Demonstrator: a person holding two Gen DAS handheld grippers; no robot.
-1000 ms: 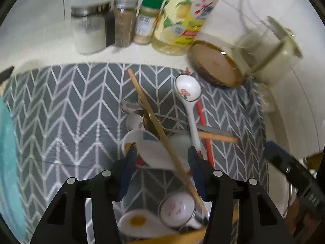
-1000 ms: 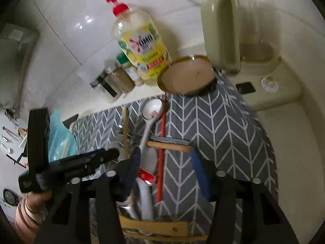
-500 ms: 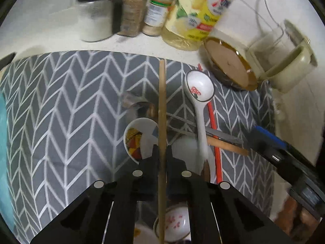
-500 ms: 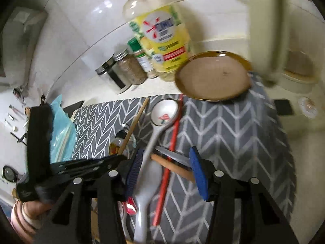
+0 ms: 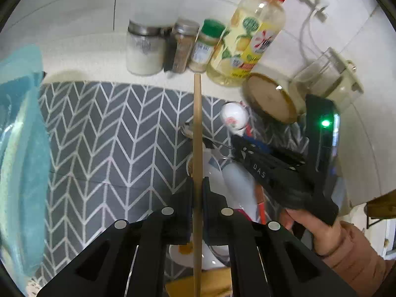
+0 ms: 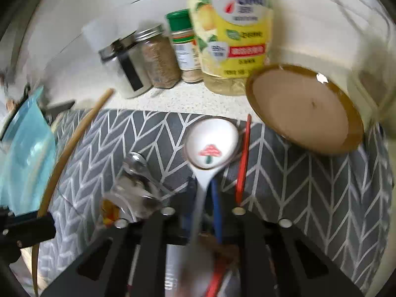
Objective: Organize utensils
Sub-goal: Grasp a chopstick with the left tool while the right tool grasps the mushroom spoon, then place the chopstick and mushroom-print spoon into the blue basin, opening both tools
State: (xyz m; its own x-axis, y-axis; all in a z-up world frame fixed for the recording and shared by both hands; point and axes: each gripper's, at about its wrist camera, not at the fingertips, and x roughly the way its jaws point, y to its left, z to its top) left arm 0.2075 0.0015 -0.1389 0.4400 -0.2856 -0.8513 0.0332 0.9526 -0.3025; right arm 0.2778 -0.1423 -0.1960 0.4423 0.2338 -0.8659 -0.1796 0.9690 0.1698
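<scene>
text "das" | on right gripper (image 5: 258,170); bottle labels unreadable

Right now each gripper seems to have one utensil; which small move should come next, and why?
Probably lift the left gripper a little and carry its wooden chopstick clear of the pile. It is already shut on the stick, whose far end reaches past the mat toward the spice jars. The right gripper is closing around the mushroom spoon.

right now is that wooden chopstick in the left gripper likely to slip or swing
Probably somewhat. The chopstick is long, thin and smooth, and the left gripper pinches it partway along, so it may pivot. It looks stiff and light, so unlikely to bend.
</scene>
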